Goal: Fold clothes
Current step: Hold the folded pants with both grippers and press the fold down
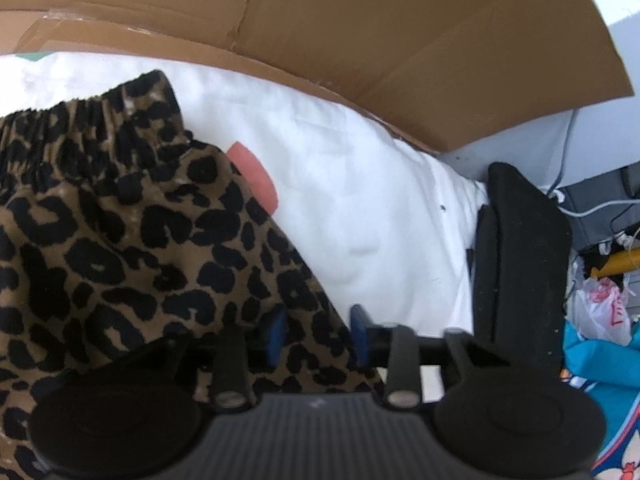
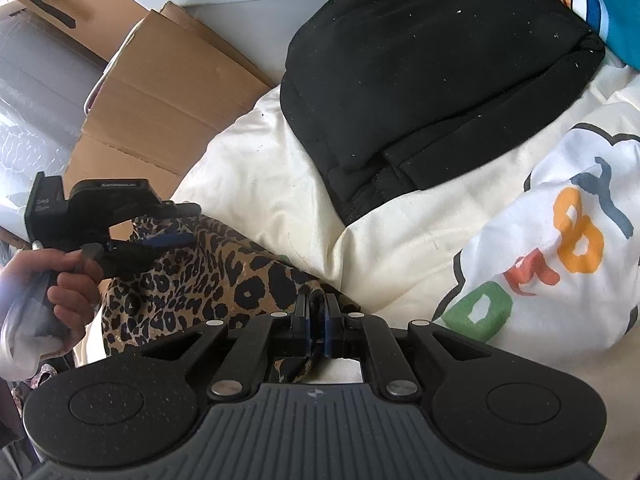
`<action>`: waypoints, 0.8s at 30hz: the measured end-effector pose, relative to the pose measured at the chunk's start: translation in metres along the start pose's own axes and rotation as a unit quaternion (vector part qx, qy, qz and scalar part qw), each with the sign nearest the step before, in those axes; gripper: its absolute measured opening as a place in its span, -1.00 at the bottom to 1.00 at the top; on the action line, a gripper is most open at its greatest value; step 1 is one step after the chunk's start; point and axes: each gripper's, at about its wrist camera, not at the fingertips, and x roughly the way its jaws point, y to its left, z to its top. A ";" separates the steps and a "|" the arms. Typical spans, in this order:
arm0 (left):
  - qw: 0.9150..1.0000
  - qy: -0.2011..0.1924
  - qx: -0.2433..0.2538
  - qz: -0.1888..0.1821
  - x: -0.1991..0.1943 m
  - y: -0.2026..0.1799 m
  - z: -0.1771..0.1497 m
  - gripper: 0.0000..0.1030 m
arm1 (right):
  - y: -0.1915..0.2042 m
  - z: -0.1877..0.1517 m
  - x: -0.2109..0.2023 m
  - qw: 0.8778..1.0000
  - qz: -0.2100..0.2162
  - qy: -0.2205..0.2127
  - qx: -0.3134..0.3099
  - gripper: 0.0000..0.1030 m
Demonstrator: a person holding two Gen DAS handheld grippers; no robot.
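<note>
A white duvet (image 2: pixel 280 184) printed with coloured letters covers the surface, and flattened brown cardboard (image 1: pixel 360 32) stands along its far edge. On the duvet lies a folded black garment (image 2: pixel 432 80), with a turquoise cloth (image 2: pixel 624 28) tucked behind it at the upper right of the right wrist view. Nearer the cameras, the leopard-print garment (image 2: pixel 192 280) is spread in loose folds over the duvet's near left part, between the two grippers; its gathered elastic waistband (image 1: pixel 80 120) shows toward the top left of the left wrist view, and something salmon-pink (image 1: pixel 254 176) peeks from under its edge, too little of it visible to name. The right gripper (image 2: pixel 316 320) has its blue-padded fingers (image 2: pixel 329 328) drawn close together, clamped on a bunched edge of the leopard cloth, which trails back between them toward the camera. The left gripper (image 1: pixel 318 334), held by a hand (image 2: pixel 68 288), points steeply down at the same garment; in its own view the blue pads (image 1: pixel 276 336) appear somewhat apart with leopard fabric between them, though from the right wrist view the fingers look nearly together on the cloth, so the grip seems pinched on the fabric.
</note>
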 end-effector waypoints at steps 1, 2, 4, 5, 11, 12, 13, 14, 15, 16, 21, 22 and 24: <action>1.000 0.003 0.000 0.003 0.000 -0.001 0.000 -0.99 | 0.000 0.000 0.000 1.000 0.001 -0.001 -0.002 -0.93; 1.000 0.002 0.002 0.004 -0.001 -0.002 -0.001 -0.99 | 0.000 0.000 -0.001 1.000 0.002 -0.001 -0.003 -0.93; 1.000 -0.008 0.009 -0.001 -0.006 -0.005 -0.001 -1.00 | 0.000 0.002 -0.003 1.000 0.006 -0.003 0.000 -0.93; 1.000 -0.011 0.011 -0.003 -0.008 -0.006 -0.001 -1.00 | -0.001 0.002 -0.004 1.000 0.008 -0.003 0.002 -0.93; 1.000 -0.016 0.004 -0.011 -0.006 -0.011 0.004 -1.00 | -0.002 0.001 -0.010 1.000 -0.002 -0.007 0.000 -0.94; 1.000 -0.017 0.004 -0.011 -0.004 -0.011 0.004 -1.00 | -0.002 0.001 -0.009 1.000 -0.005 -0.005 0.000 -0.94; 1.000 -0.017 0.003 -0.010 -0.001 -0.012 0.004 -1.00 | -0.003 0.000 -0.008 1.000 -0.008 -0.004 0.000 -0.94; 1.000 -0.017 0.000 -0.008 0.003 -0.013 0.004 -1.00 | -0.003 0.000 -0.008 1.000 -0.011 -0.003 -0.001 -0.94; 1.000 -0.016 -0.002 -0.006 0.007 -0.012 0.004 -1.00 | -0.004 -0.001 -0.008 1.000 -0.014 -0.002 -0.002 -0.94; 1.000 -0.014 -0.004 -0.003 0.011 -0.012 0.004 -1.00 | -0.004 -0.001 -0.008 1.000 -0.017 -0.001 -0.003 -0.93; 1.000 -0.007 -0.001 0.001 0.014 -0.019 0.008 -0.93 | -0.002 0.001 -0.016 0.999 -0.041 -0.008 -0.012 -0.91; 1.000 -0.005 0.004 -0.001 0.011 -0.022 0.009 -0.81 | -0.002 0.002 -0.019 0.999 -0.045 -0.012 -0.011 -0.89; 1.000 -0.009 0.015 -0.013 -0.001 -0.028 0.011 -0.61 | -0.002 0.003 -0.025 0.999 -0.048 -0.024 -0.007 -0.89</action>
